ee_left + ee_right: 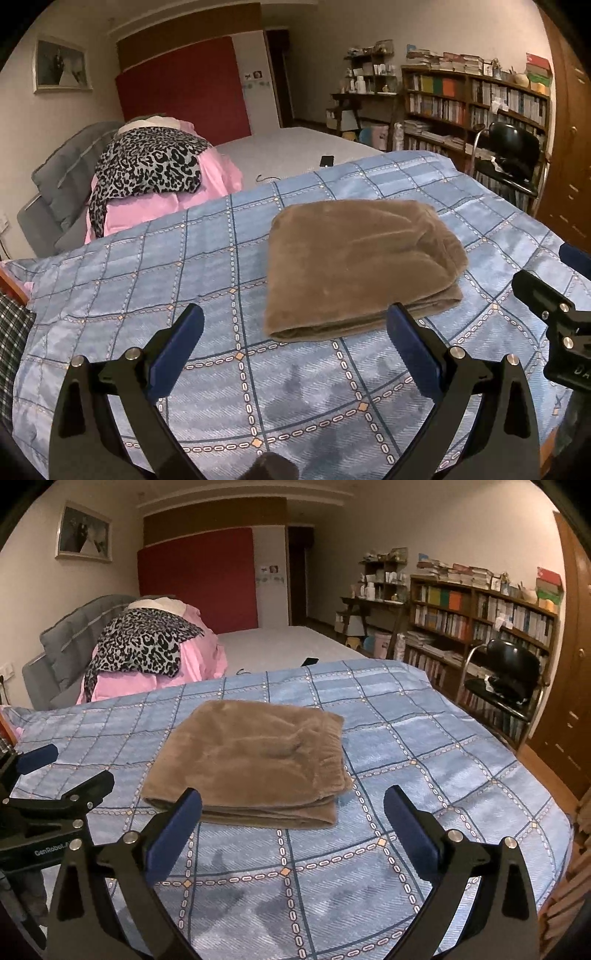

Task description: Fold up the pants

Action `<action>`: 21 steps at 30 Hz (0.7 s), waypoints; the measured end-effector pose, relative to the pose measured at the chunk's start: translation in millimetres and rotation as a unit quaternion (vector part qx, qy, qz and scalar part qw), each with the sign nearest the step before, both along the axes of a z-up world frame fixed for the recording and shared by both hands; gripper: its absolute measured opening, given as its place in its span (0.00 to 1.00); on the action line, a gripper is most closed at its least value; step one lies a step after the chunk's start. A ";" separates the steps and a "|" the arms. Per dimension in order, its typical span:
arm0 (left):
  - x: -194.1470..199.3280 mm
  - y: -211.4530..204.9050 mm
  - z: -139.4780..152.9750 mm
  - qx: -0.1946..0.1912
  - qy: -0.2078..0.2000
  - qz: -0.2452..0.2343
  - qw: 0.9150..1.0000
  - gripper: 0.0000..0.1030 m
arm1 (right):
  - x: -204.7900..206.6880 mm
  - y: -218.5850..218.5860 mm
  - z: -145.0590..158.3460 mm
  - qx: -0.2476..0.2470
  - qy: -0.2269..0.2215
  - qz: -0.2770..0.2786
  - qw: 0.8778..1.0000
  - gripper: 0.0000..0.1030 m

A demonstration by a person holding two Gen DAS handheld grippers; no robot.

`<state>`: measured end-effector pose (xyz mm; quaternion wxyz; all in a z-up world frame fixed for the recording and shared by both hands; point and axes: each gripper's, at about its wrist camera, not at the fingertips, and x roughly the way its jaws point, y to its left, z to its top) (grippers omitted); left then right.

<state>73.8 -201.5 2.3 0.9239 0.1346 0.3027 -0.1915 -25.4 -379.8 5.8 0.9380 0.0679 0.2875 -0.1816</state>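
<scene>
Just short of the near edge of the pants, the right claw hangs with its jaws wide apart and nothing between them; the left claw beside it is likewise spread and empty. The pants lie folded in a tidy brown stack on the blue checked bed. The fold looks finished; a careless brush or snag while drawing away could drag the plush top layer askew.
</scene>
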 end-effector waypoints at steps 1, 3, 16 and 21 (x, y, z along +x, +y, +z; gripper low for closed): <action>-0.2 -0.6 -0.4 0.000 0.001 -0.001 1.000 0.97 | 0.3 -0.7 -0.4 0.001 0.000 -0.001 1.000 0.95; 2.2 -1.3 -1.1 -0.001 0.005 -0.003 1.000 0.97 | -0.1 -1.8 -1.2 0.001 0.001 -0.002 1.000 0.95; 7.9 -8.6 -9.9 0.012 0.013 -0.002 1.000 0.97 | 4.9 -2.6 -8.6 0.006 0.012 -0.001 1.000 0.95; 8.7 -11.4 -12.9 0.017 0.015 -0.002 1.000 0.97 | 7.2 -4.2 -9.6 0.003 0.013 -0.002 1.000 0.95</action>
